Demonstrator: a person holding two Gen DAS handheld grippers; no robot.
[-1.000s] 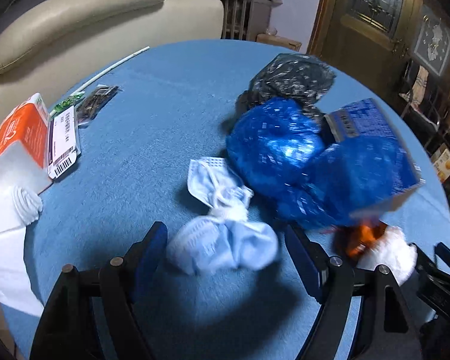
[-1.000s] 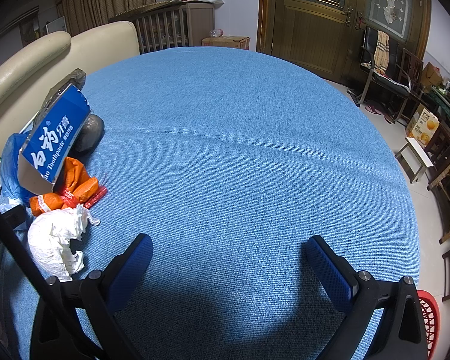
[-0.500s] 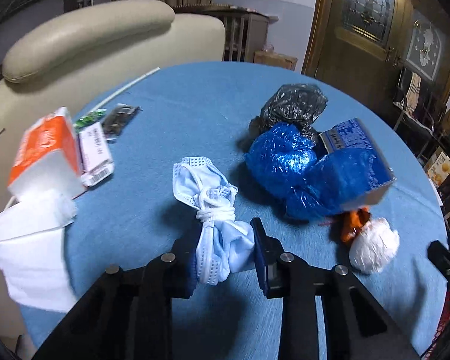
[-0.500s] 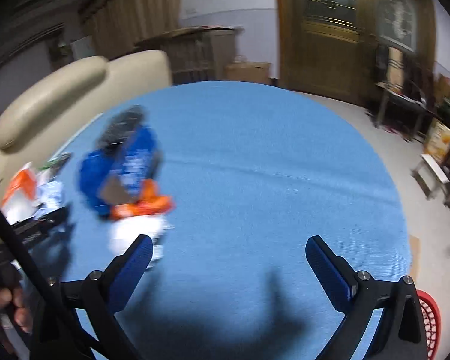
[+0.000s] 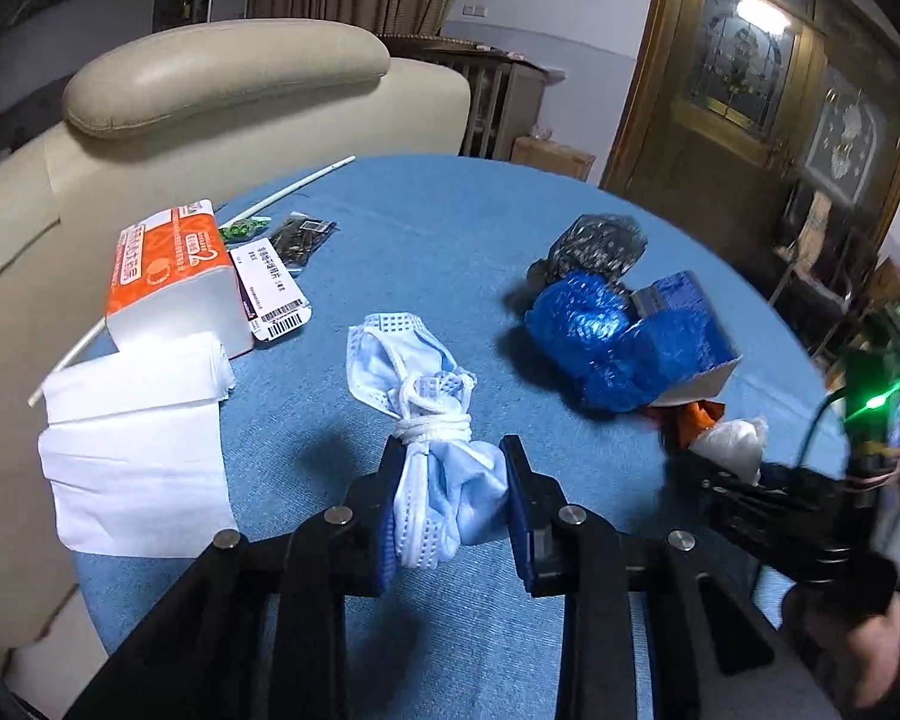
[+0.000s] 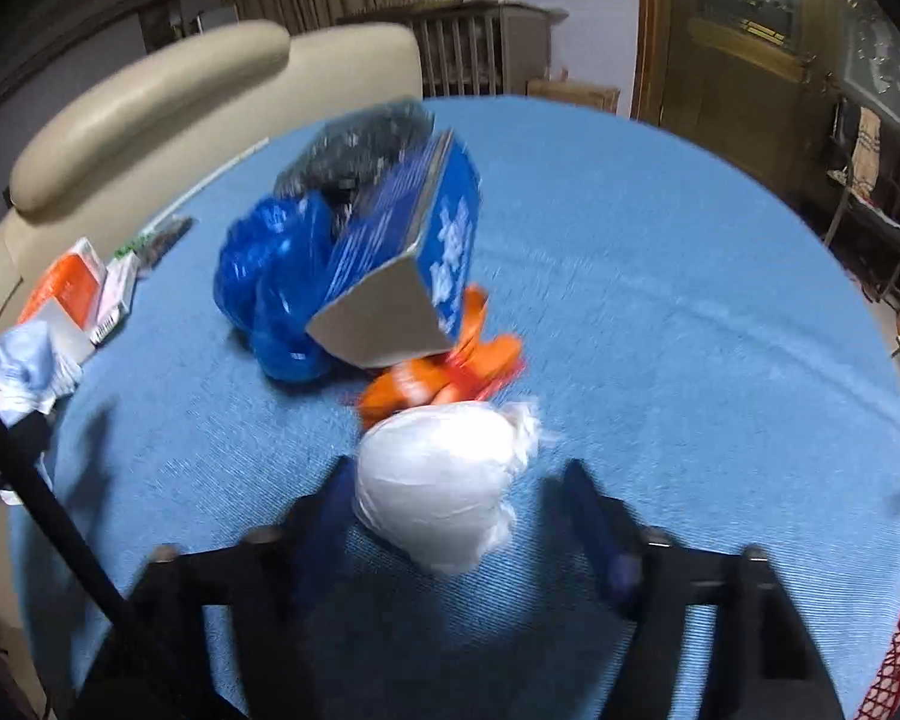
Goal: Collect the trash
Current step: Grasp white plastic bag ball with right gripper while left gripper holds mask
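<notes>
The counter [image 5: 438, 228] wears a mid-blue woven cloth with a fine ribbed grain. The bundled face mask [image 5: 432, 438] is pale blue with white straps and a dotted white edge. The plastic bag [image 6: 270, 282] is glossy deep blue; the toothpaste box [image 6: 414, 252] is blue with white lettering and a grey-brown inner flap. The wrapper [image 6: 444, 372] is bright orange, the crumpled tissue ball [image 6: 444, 486] white. The tissue pack [image 5: 168, 264] is orange and white. The armchair [image 5: 222, 84] is cream.

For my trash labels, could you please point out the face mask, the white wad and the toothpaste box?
face mask [image 5: 444, 489]: left wrist view, bunched lower end.
white wad [image 6: 444, 480]: right wrist view, centre.
toothpaste box [image 6: 384, 315]: right wrist view, grey end flap.
</notes>
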